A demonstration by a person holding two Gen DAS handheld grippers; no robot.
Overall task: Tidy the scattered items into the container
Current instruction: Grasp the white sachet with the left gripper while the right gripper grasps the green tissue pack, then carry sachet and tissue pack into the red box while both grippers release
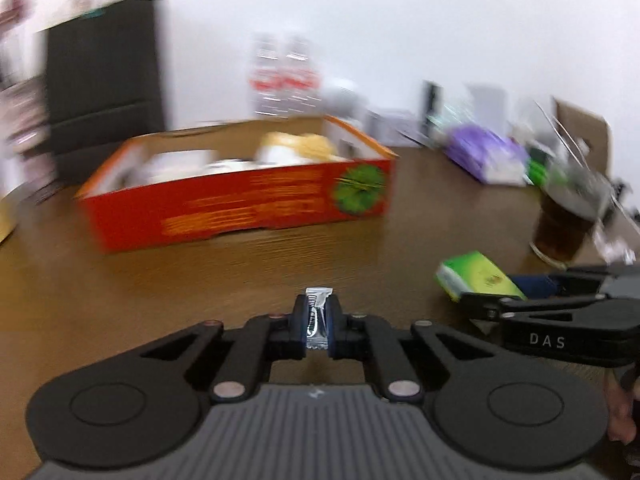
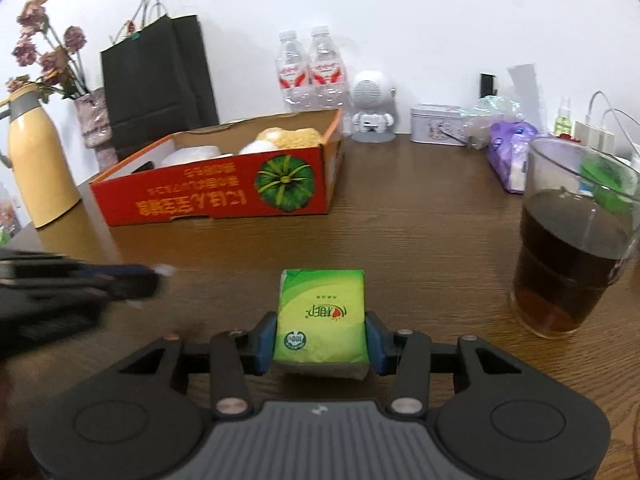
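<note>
A red cardboard box (image 1: 240,204) with a pumpkin picture stands on the brown table and holds white and beige soft items. My left gripper (image 1: 318,314) is shut on a small silver sachet (image 1: 319,294), held just above the table in front of the box. In the right wrist view, my right gripper (image 2: 322,330) is shut on a green tissue pack (image 2: 322,304), with the box (image 2: 216,196) further back on the left. The left gripper's blurred fingers (image 2: 136,276) show at the left edge. The right gripper with the green pack (image 1: 476,276) shows at the right of the left wrist view.
A glass of dark drink (image 2: 568,248) stands close on the right. A yellow flask (image 2: 36,160), a vase, a black paper bag (image 2: 156,76), two water bottles (image 2: 308,68), a white robot figure, a tin and a purple pack (image 2: 508,152) line the far side.
</note>
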